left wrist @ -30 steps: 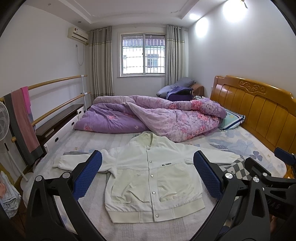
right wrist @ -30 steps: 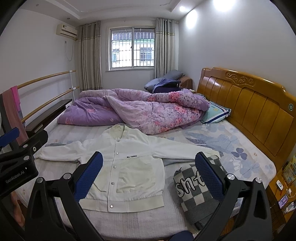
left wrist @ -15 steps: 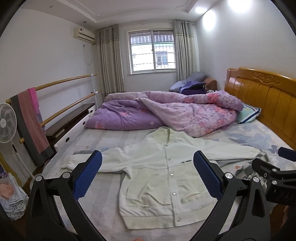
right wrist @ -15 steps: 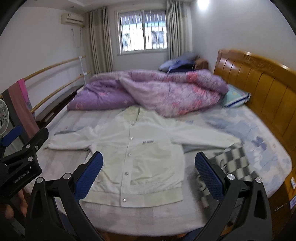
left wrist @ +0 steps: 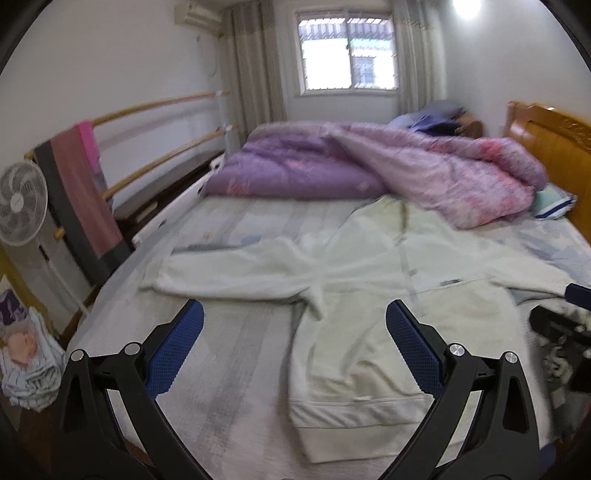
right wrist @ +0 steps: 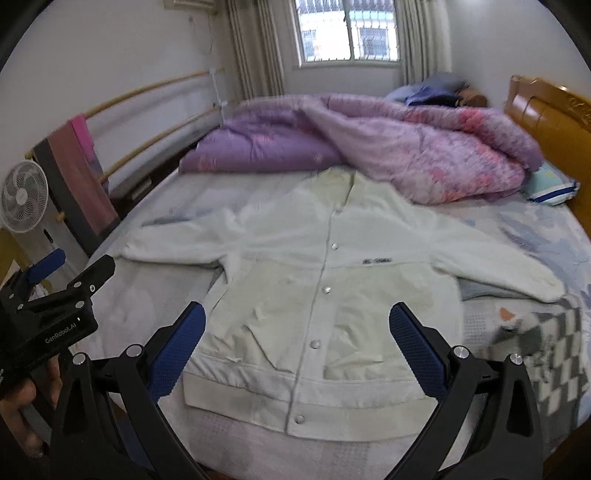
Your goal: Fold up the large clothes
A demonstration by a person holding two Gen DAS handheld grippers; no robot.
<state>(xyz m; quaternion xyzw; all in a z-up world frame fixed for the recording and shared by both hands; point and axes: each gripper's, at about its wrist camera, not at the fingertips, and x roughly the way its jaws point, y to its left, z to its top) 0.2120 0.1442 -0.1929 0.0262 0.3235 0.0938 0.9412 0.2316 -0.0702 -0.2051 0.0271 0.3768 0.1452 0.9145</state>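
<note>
Jacket (right wrist: pixel 317 295) looks way bigger and closer in both views than it did a second ago, since both cameras have dropped down toward the bed (right wrist: pixel 147 295). The left wrist view has also swung left, so now the jacket's outstretched sleeve (left wrist: pixel 236 273) sits just past the left gripper (left wrist: pixel 291 347), and the fan (left wrist: pixel 22 206) is fully in view. Everything's a bit motion-blurred.

Both grippers have their blue pads spread wide with nothing between them; the right gripper (right wrist: pixel 295 350) hangs over the jacket's lower front.

Room stuff: pale patterned sheet on the bed, rumpled purple and pink comforter (right wrist: pixel 369 155) piled at the far side, wooden headboard (right wrist: pixel 554 122) on the right, barred window (right wrist: pixel 347 33) with curtains on the far wall, wooden rails (left wrist: pixel 159 107) along the left wall with a towel (left wrist: pixel 81 184) draped over. A checkered garment (right wrist: pixel 554 350) lies by the jacket's other sleeve.

The jacket lies flat, snapped shut, front up. Collar points toward the comforter, hem toward the near edge, so its body runs away from the cameras and the sleeves stretch out left and right.
</note>
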